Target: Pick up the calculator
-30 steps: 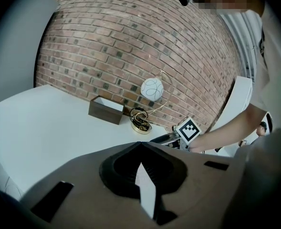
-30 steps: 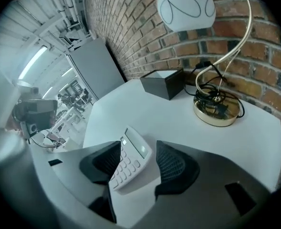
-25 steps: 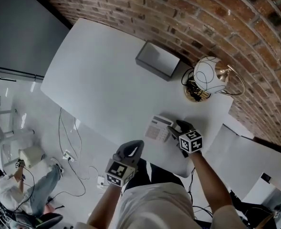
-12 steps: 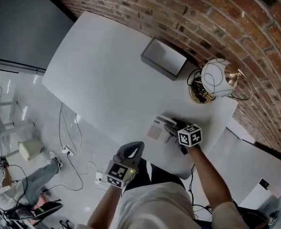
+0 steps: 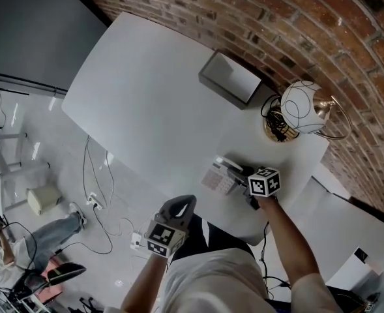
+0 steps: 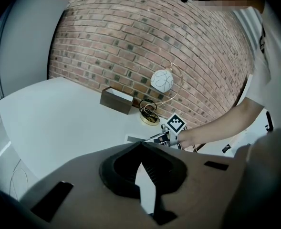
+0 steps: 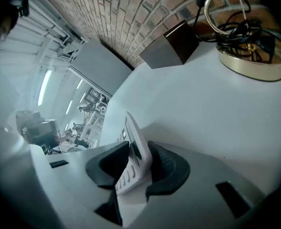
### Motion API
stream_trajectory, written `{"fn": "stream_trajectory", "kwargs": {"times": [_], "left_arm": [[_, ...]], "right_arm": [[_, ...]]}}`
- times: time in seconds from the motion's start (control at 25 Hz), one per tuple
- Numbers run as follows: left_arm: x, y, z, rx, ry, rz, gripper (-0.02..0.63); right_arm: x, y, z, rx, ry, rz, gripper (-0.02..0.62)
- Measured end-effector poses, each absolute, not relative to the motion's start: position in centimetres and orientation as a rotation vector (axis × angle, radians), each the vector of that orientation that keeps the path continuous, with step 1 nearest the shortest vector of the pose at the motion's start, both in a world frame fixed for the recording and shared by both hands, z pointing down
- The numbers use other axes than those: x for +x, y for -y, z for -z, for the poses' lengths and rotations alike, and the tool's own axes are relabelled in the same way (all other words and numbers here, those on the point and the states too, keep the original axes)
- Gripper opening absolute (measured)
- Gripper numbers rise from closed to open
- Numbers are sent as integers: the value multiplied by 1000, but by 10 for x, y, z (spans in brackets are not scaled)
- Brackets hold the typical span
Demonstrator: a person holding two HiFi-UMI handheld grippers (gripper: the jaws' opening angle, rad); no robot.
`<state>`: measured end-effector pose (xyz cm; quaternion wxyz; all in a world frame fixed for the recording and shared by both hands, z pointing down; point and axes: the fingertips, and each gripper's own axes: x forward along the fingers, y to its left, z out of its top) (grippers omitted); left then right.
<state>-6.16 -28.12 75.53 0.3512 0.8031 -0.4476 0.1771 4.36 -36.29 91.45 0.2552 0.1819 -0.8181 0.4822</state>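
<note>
The white calculator (image 5: 218, 175) lies near the front right edge of the white table (image 5: 152, 96). Its right end is tipped up between the jaws of my right gripper (image 5: 236, 174). In the right gripper view the calculator (image 7: 134, 159) stands on edge between the two dark pads of that right gripper (image 7: 136, 152); the jaws are closing and both pads touch it. My left gripper (image 5: 180, 205) hangs off the table's front edge, left of the calculator, its fingers together and holding nothing. The left gripper view shows the left gripper (image 6: 141, 144) with its tips touching, and the calculator (image 6: 152, 138) beyond them.
A dark rectangular box (image 5: 231, 80) sits at the table's back by the brick wall. A lamp with a white globe (image 5: 301, 105) and a gold base (image 5: 278, 129) with coiled cable stands right of it. Cables (image 5: 97, 194) and a seated person (image 5: 9, 266) are on the floor below.
My right gripper has slid over the calculator's right end and its jaws have narrowed onto it, tipping that end up. The left gripper has barely moved.
</note>
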Motion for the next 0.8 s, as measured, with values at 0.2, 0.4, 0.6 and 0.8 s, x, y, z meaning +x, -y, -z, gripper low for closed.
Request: {"fn": "stream_trajectory", "kwargs": {"times": [0.2,0.4,0.6,0.8], "left_arm": [[-60,279,-745,2084,1165,-463,14],[-61,272,-733,2097,1188,-456,14],[-64,267,-718,2108,1216,-433,14],[-66,262,-708,2110,1241,-402,14]], "right_arm": [[38,360,-897,490,2275,-1408,83],[39,356,-887,521,2280,-1433,80],[48,356,-865,606,2293,-1470,80],[65,360,-836,716,2310,-1521,80]]}}
